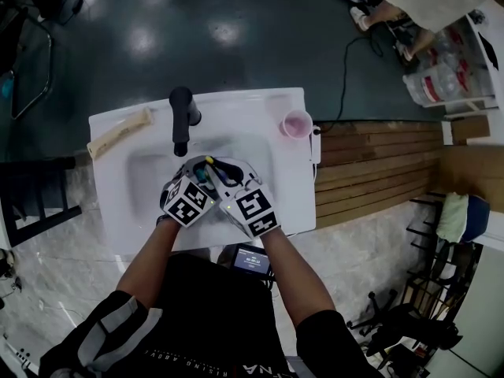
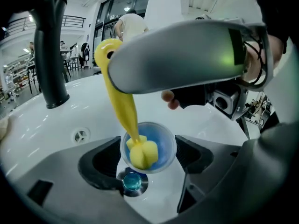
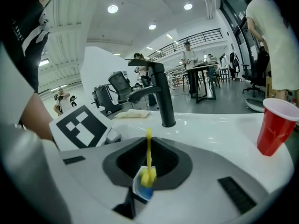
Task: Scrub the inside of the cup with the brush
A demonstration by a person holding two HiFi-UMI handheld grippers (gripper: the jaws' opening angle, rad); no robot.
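Over the white sink basin [image 1: 142, 172], my left gripper [image 2: 148, 164] is shut on a small translucent blue cup [image 2: 161, 146], its mouth facing the camera. My right gripper [image 3: 148, 158] is shut on the thin handle of a yellow brush [image 3: 148, 148]. The brush's yellow sponge head [image 2: 141, 153] sits inside the cup, against its lower left wall. In the right gripper view the sponge head [image 3: 148, 177] dips into the blue cup [image 3: 141, 190] just ahead of the jaws. In the head view the left gripper [image 1: 195, 176] and right gripper [image 1: 224, 173] meet over the basin.
A black faucet [image 1: 182, 116] stands behind the basin, its spout close above the grippers. A red cup [image 3: 276, 125] stands on the sink's right rim. A beige cloth [image 1: 118, 132] lies at the back left. The drain [image 2: 132, 181] lies below the cup. Wooden decking [image 1: 378, 164] lies right.
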